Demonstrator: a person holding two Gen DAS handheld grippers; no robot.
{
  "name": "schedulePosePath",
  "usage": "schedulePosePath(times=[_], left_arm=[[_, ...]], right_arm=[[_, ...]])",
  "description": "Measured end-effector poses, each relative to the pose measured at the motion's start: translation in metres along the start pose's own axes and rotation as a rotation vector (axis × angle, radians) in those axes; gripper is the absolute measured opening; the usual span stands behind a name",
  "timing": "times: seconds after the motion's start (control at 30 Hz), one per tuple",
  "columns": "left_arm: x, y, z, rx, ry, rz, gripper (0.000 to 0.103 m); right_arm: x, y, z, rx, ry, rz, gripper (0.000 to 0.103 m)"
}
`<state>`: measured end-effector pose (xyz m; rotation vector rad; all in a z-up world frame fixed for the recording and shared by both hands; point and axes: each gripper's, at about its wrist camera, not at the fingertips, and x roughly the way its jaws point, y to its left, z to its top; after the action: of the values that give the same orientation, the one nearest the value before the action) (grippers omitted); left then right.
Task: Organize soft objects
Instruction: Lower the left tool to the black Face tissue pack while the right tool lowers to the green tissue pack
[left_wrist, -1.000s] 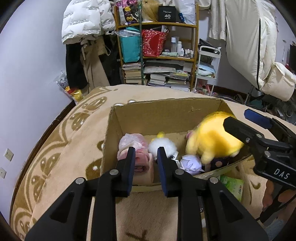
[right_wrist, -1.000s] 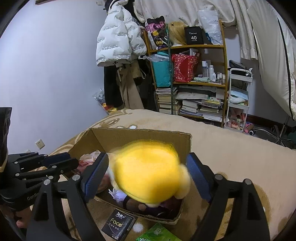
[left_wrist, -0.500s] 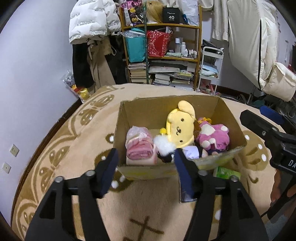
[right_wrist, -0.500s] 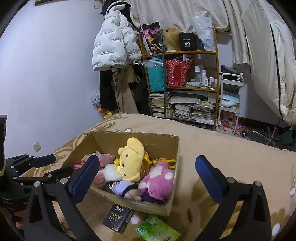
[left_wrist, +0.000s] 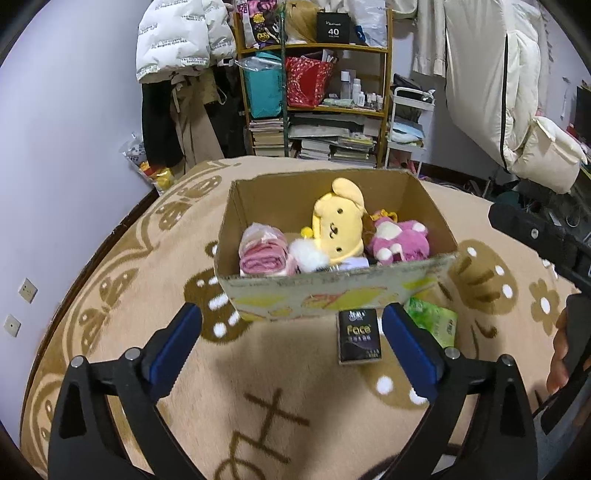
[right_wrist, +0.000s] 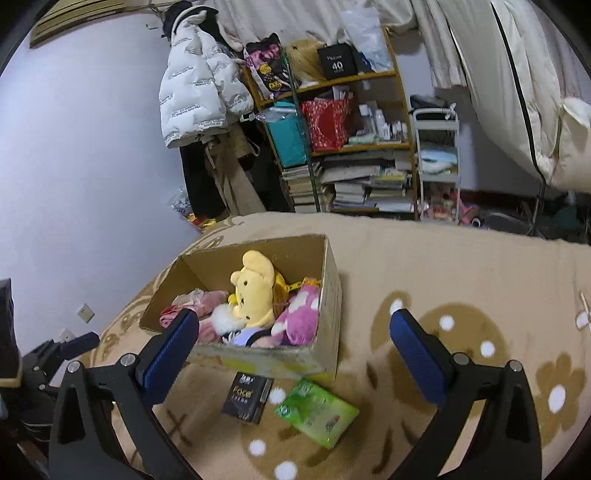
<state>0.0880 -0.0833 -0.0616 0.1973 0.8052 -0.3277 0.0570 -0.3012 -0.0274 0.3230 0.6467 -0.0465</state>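
A cardboard box (left_wrist: 332, 291) (right_wrist: 325, 295) stands on the beige rug. It holds a yellow dog plush (left_wrist: 338, 225) (right_wrist: 253, 288), a pink plush (left_wrist: 400, 240) (right_wrist: 299, 317), a white fluffy toy (left_wrist: 308, 254) (right_wrist: 225, 319) and a pink bundle in clear plastic (left_wrist: 264, 251) (right_wrist: 195, 302). My left gripper (left_wrist: 291, 350) is open and empty, near the box's front. My right gripper (right_wrist: 295, 354) is open and empty, to the right and in front of the box.
A black "Face" tissue pack (left_wrist: 359, 338) (right_wrist: 246, 397) and a green tissue pack (left_wrist: 432, 321) (right_wrist: 317, 411) lie on the rug before the box. A cluttered bookshelf (left_wrist: 317, 92), hanging coats (left_wrist: 177, 74) and a white cart (right_wrist: 437, 162) stand behind.
The right gripper opened and let the yellow plush go into the box. The left gripper opened wide. Both pulled back from the box.
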Motion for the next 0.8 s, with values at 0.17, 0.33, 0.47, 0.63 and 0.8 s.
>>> schedulePosePath(times=[0.17,0.33,0.47,0.63,0.8], left_arm=[[-0.007,-0.007,-0.010,0.026,0.019,0.006,0.097],[-0.007,-0.014,-0.017,0.045,0.043,0.007,0.097],[-0.002,-0.019,-0.021,0.056,0.058,0.008,0.097],[0.012,-0.020,-0.026,0.054,0.087,0.007,0.097],[0.030,-0.021,-0.029,0.050,0.117,0.002,0.097]], right_arm=[[-0.007,-0.003,-0.008,0.005,0.022,-0.020,0.103],[-0.002,-0.007,-0.021,0.024,0.082,-0.036,0.103],[0.007,-0.009,-0.028,0.036,0.119,-0.040,0.103],[0.026,-0.011,-0.039,0.049,0.185,-0.053,0.103],[0.046,-0.015,-0.049,0.071,0.243,-0.063,0.103]])
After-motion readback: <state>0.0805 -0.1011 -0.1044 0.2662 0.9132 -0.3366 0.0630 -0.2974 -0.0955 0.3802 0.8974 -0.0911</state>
